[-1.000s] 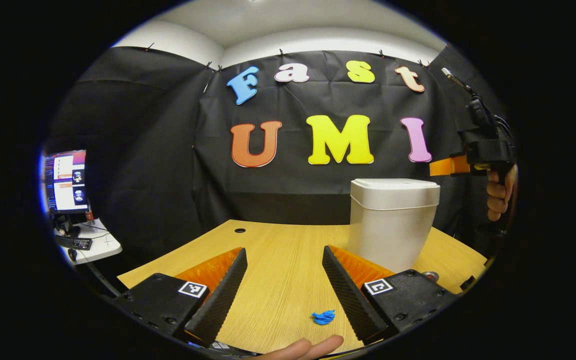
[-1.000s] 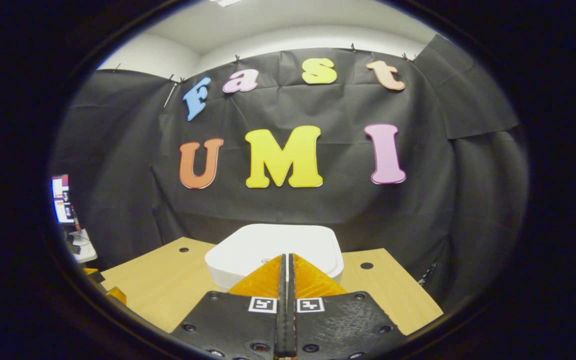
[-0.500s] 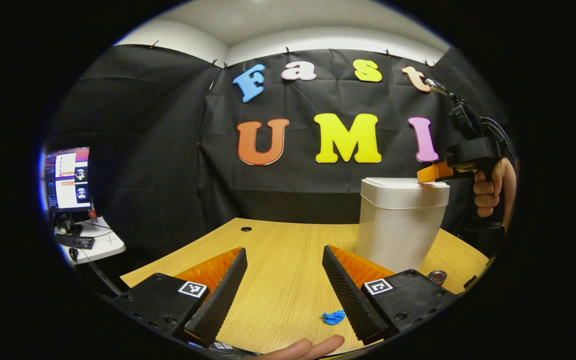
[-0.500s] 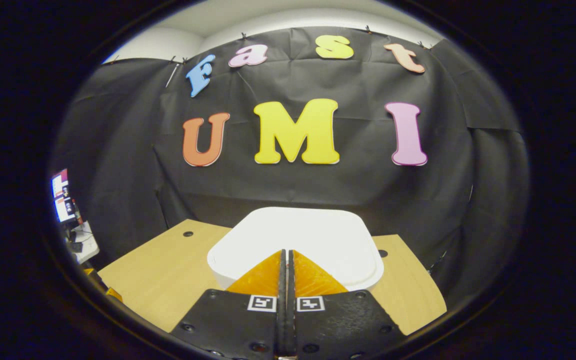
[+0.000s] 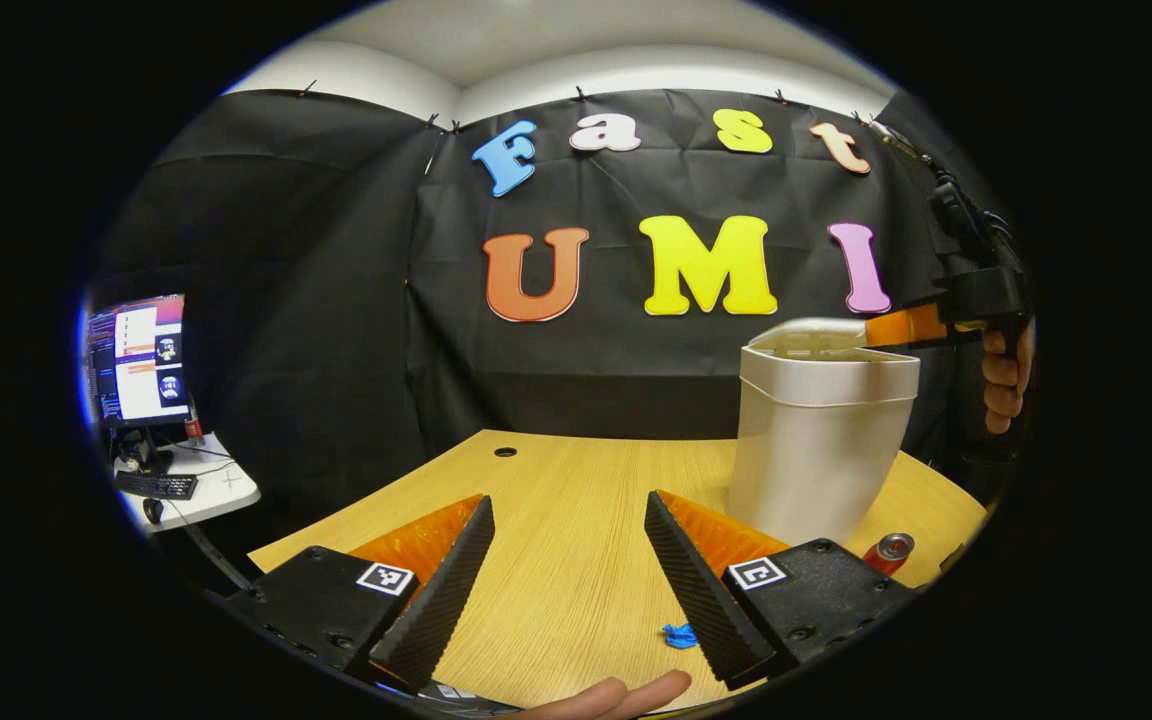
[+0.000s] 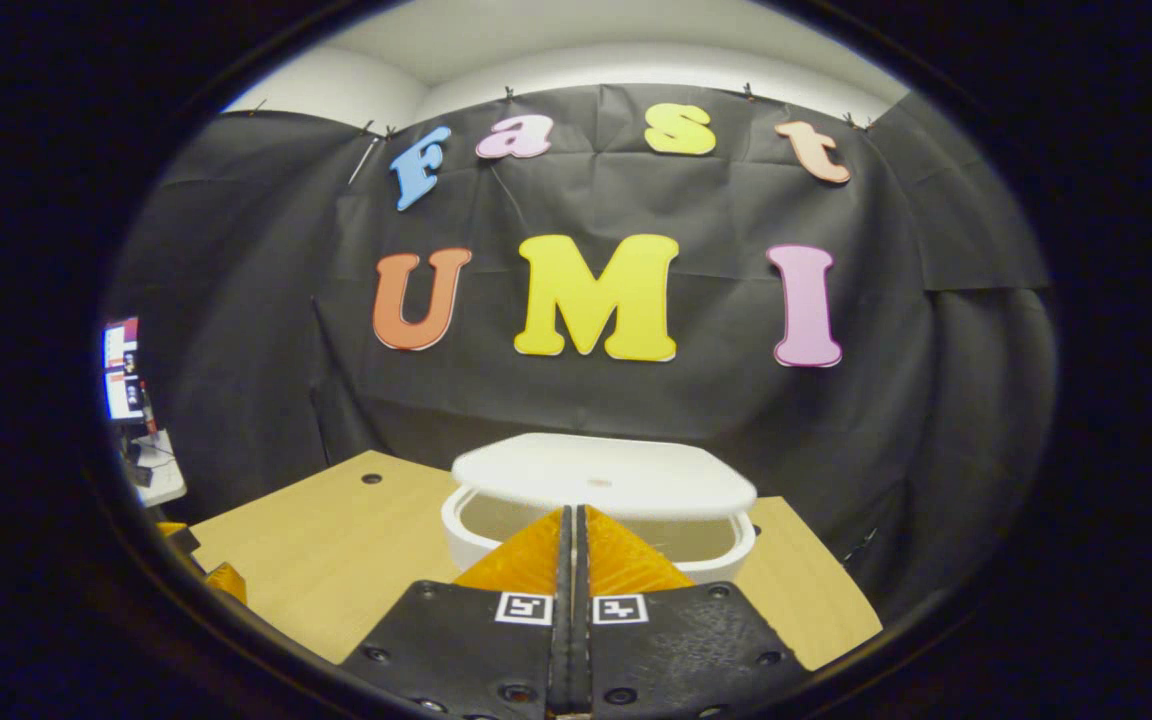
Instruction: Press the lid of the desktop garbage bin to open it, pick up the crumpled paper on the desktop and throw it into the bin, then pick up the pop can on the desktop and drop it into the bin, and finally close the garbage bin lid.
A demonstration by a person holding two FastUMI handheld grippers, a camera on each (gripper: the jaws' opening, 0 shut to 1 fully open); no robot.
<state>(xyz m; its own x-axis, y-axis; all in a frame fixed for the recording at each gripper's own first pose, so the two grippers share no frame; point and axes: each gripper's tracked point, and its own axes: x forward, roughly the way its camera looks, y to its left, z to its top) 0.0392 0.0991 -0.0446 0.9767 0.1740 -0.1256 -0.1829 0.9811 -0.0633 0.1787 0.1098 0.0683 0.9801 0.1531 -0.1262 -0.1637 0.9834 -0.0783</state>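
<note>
In the left gripper view, the left gripper [image 5: 566, 575] hangs released over the wooden desk [image 5: 556, 500]. Right of it stands the white bin [image 5: 816, 440], its lid [image 5: 806, 330] raised; its inside is hidden. The blue crumpled paper [image 5: 679, 635] lies near, the red pop can [image 5: 888, 551] at the bin's right.

In the right gripper view, the right gripper [image 6: 571, 520], clenched on nothing, sits at the bin's [image 6: 596, 545] near rim under the half-lifted lid [image 6: 601, 475]; no contents can be made out.

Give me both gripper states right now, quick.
Left gripper: open, holding nothing, above the table.
Right gripper: shut, empty, at the bin under its raised lid.
</note>
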